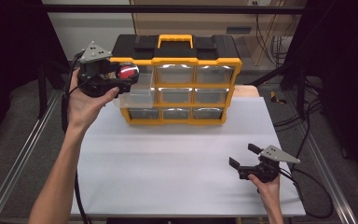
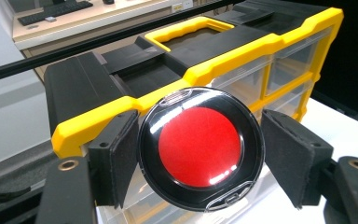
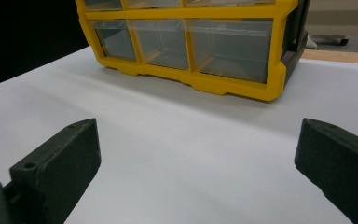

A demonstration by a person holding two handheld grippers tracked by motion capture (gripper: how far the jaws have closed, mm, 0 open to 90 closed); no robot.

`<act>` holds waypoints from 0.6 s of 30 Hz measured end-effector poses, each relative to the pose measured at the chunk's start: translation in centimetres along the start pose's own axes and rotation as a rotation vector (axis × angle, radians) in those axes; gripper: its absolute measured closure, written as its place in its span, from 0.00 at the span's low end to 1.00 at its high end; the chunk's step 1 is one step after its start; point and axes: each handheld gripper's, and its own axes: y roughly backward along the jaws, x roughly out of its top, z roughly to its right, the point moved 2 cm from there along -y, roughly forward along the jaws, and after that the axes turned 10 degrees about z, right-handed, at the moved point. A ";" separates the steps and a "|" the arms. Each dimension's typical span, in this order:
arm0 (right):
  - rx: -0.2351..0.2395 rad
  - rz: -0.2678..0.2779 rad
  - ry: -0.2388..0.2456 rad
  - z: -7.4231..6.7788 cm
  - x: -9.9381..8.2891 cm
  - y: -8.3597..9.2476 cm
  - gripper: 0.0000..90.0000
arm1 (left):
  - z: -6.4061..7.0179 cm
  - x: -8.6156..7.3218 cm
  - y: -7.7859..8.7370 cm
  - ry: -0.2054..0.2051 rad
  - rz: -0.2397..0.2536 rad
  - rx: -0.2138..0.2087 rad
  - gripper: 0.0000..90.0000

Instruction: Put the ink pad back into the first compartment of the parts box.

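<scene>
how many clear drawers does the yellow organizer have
9, in three rows of three on the organizer's front. The top-left drawer is pulled out, partly behind the red and black disc; the rest are pushed in.

A round black disc with a glossy red centre (image 2: 200, 148) is gripped between the two black padded jaws of the left gripper (image 2: 198, 158), one pad pressed against each side of its rim. Just behind it a yellow and black drawer organiser (image 2: 242, 51) is seen, with a yellow carry handle (image 2: 186, 29) on its lid and clear drawers (image 2: 284, 65) in its front. A white table surface (image 2: 349, 135) is seen at the right.
</scene>
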 end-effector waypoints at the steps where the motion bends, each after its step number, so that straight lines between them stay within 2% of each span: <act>1: 0.000 0.000 0.000 0.0 0.0 0.0 0.01 | -0.1 0.0 -0.1 0.003 -0.001 0.001 0.33; 18: -0.001 0.002 -0.003 0.0 0.0 0.0 0.01 | -1.5 -0.4 -1.1 0.023 -0.010 0.025 0.33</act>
